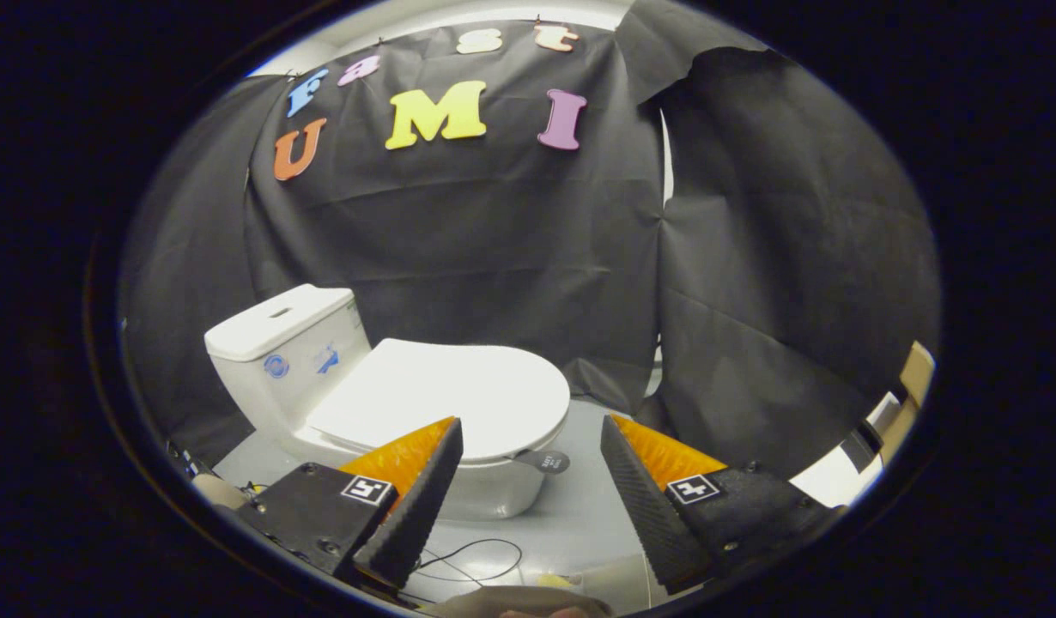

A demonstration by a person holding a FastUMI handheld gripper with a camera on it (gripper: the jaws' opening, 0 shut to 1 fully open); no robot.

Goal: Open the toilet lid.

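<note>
Gripper view: gripper (531, 433) fingers spread wide, holding nothing. Toilet (322, 386) stands just beyond them against the black cloth wall (494, 240), its lid (446, 393) down flat. A small grey tab (549, 462) sticks out from the lid's front edge, between the fingertips.

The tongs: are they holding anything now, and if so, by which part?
Nothing is held. The tongs are open, fingers apart, with the closed lid and its small grey tab just ahead of them, untouched.
</note>
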